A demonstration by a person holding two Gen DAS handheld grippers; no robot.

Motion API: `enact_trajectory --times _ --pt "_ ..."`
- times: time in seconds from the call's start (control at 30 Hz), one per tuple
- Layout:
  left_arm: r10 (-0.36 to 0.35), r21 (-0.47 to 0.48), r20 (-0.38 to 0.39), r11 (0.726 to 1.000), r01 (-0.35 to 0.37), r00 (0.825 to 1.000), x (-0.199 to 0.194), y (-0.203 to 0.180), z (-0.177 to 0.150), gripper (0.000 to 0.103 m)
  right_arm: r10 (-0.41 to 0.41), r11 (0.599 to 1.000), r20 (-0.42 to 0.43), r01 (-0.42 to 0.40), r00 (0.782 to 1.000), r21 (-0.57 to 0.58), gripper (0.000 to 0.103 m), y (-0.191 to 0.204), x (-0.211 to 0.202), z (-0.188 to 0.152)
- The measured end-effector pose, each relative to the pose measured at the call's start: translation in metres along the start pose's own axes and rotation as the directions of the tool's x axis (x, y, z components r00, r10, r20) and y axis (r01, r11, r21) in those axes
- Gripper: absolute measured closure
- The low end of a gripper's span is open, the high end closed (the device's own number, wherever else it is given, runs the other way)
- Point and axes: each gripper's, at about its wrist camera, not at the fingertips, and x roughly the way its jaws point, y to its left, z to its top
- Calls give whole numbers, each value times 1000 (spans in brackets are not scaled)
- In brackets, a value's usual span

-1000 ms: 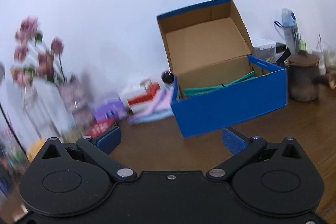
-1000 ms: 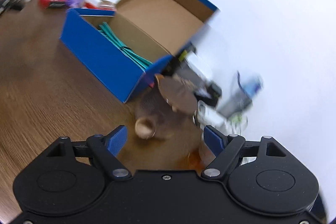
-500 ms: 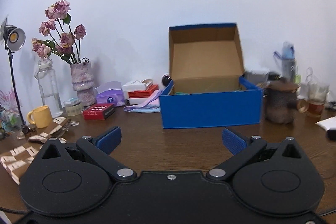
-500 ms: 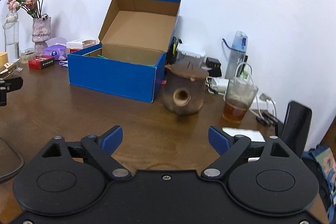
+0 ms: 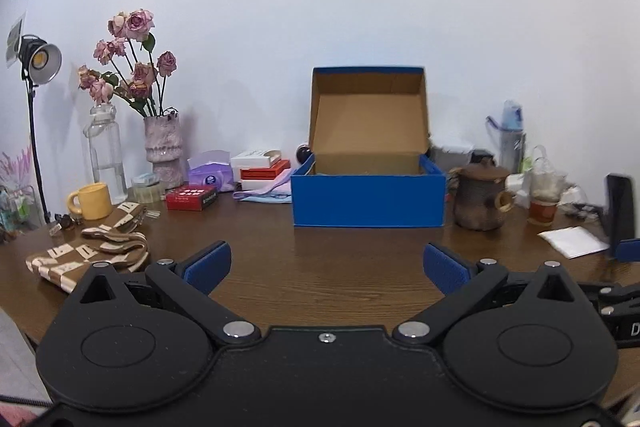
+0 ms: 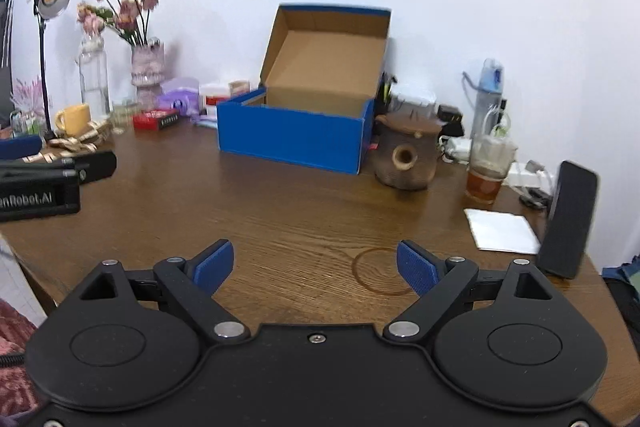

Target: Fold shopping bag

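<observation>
On the brown wooden worktop (image 5: 320, 267) the soft brown-and-cream checked cloth shopping bag (image 5: 86, 255) is seen crumpled left of the wide-open, empty left hand-held gripper (image 5: 326, 265), best pinched at an edge, while the right hand-held gripper (image 6: 314, 265) is likewise held spread and empty.

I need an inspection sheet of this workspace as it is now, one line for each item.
Surface: wooden table, ring stain near the right gripper.
Job's things: checked bag crumpled at the left, not gripped.
Clutter: open blue box, teapot, yellow mug, vase, napkin.
Grippers: left gripper and right gripper open, empty.
Cables: white leads at the right.
Surroundings: white wall, lamp.
</observation>
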Motion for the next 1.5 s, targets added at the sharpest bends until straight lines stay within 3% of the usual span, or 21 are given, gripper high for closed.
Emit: enact_trajectory --times 0.13,0.3,0.4,0.57,0.93,1.5 --pt "2 -12 -5 1000 -2 1000 -23 -2 -10 0 34 999 25 -34 999 -9 9 10 -28 -10" --pt "13 26 65 1000 -15 998 -50 -7 -25 0 -36 999 80 34 996 27 9 22 -53 -33" --pt "4 5 73 1000 -5 997 -62 -5 -33 0 -81 997 128 81 988 5 8 34 -56 -45" --pt "-12 19 50 1000 11 999 -64 0 -42 0 -83 997 157 80 984 23 8 45 -58 -51" --pt "-64 8 30 998 64 998 -64 4 -45 0 -84 996 141 80 986 34 8 41 -58 -52" --pt "-56 4 24 998 56 998 -66 5 -48 0 -81 997 152 76 985 33 8 42 -61 -54"
